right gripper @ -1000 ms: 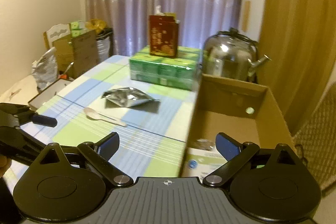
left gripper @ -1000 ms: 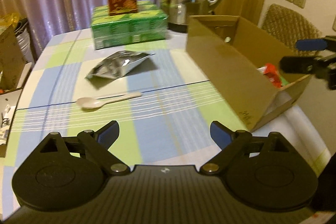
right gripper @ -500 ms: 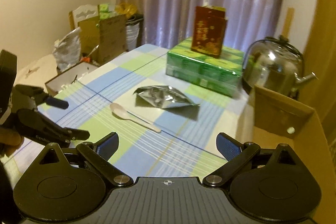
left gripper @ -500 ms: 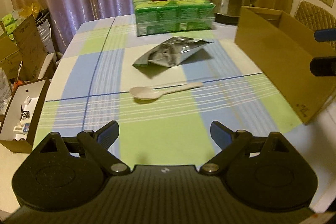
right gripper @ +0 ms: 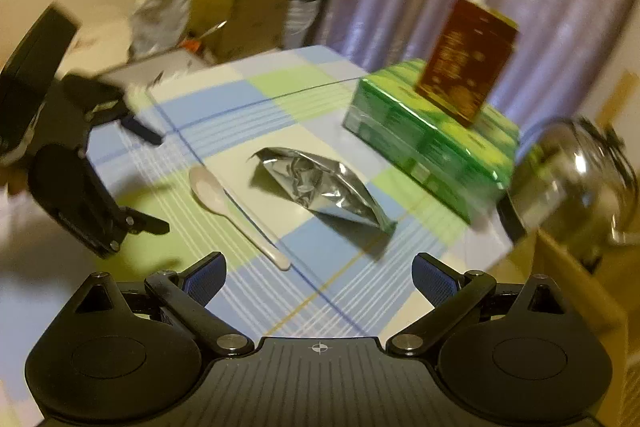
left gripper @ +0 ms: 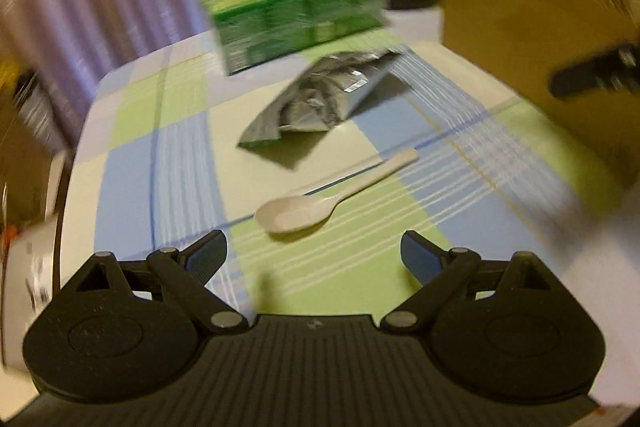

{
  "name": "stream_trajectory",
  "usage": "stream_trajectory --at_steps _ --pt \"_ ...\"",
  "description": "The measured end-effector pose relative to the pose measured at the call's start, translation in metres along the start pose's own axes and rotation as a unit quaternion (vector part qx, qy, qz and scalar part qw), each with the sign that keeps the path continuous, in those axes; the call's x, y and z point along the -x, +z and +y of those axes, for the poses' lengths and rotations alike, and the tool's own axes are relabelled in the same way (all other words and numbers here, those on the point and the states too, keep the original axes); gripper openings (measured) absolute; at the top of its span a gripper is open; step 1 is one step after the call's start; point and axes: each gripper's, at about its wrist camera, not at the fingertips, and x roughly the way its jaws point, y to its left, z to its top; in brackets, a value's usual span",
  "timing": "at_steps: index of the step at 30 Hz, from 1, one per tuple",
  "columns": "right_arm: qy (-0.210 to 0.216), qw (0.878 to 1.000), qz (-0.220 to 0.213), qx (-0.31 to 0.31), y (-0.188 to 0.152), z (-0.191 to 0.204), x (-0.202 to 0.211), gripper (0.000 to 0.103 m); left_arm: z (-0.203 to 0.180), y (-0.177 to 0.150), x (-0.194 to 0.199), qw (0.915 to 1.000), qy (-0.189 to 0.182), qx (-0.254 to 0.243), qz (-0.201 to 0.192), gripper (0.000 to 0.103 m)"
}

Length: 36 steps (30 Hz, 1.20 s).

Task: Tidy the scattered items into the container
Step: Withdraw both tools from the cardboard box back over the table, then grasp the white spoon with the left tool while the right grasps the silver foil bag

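Lying flat on the checked tablecloth (left gripper: 168,163), the pale spoon (left gripper: 320,203) is found straight ahead of the left gripper (left gripper: 314,255), just beyond the gap between its fingertips. Its long axis is set slantwise to that gripper's line of sight: the bowl is nearer and a little to the left, and the handle runs away up to the right, toward the cardboard box (left gripper: 520,39). The left gripper's fingers are spread wide apart with nothing between them. The right gripper (right gripper: 320,273) is likewise held wide apart and empty; from it the spoon (right gripper: 236,215) is seen ahead and to the left, with the handle tip nearest its left finger and the bowl farther off. The crumpled silver pouch (right gripper: 324,187) lies just beyond the spoon, apart from it, and more squarely before the right gripper. The box, judged to be the container, stands on the right of the table; only its near corner is caught in the right wrist view, and both views are blurred, so its contents cannot be made out. The left gripper is judged the nearer to the spoon's bowl, and a grasp across the slanted handle would call for a slight turn of the wrist.
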Motion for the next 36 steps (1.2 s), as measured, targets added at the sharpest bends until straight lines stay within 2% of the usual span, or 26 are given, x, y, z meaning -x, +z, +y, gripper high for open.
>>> stream_trajectory --at_steps 3,7,10,13,18,25,27,32,36 --pt "0.011 0.998 0.009 0.057 0.01 -0.002 -0.014 0.097 0.003 0.006 -0.016 0.998 -0.005 -0.063 -0.003 0.09" --pt "0.037 0.993 0.023 0.112 0.023 -0.008 -0.036 0.097 0.025 0.018 -0.028 0.9957 -0.043 -0.081 -0.011 0.085" --pt "0.061 0.988 0.036 0.141 0.031 -0.012 -0.052 0.097 0.039 0.029 -0.039 0.9922 -0.072 -0.101 0.0 0.078" --pt "0.071 0.981 0.047 0.177 0.038 -0.013 -0.068 0.097 0.04 0.032 -0.049 0.9839 -0.092 -0.152 0.017 0.076" --pt "0.086 0.969 0.067 0.22 0.048 -0.013 -0.096 0.097 0.032 0.029 -0.06 0.9679 -0.126 -0.215 0.034 0.065" --pt "0.101 0.962 0.08 0.241 0.062 -0.014 -0.124 0.096 0.04 0.024 -0.07 0.9645 -0.148 -0.216 0.036 0.049" --pt "0.104 0.958 0.086 0.253 0.064 -0.012 -0.133 0.096 0.043 0.025 -0.07 0.964 -0.15 -0.217 0.036 0.037" --pt "0.105 0.951 0.105 0.273 0.068 -0.011 -0.158 0.096 0.047 0.019 -0.066 0.9647 -0.158 -0.207 0.037 0.034" --pt "0.102 0.949 0.112 0.276 0.074 -0.014 -0.174 0.096 0.047 0.013 -0.059 0.9646 -0.157 -0.208 0.037 0.033"
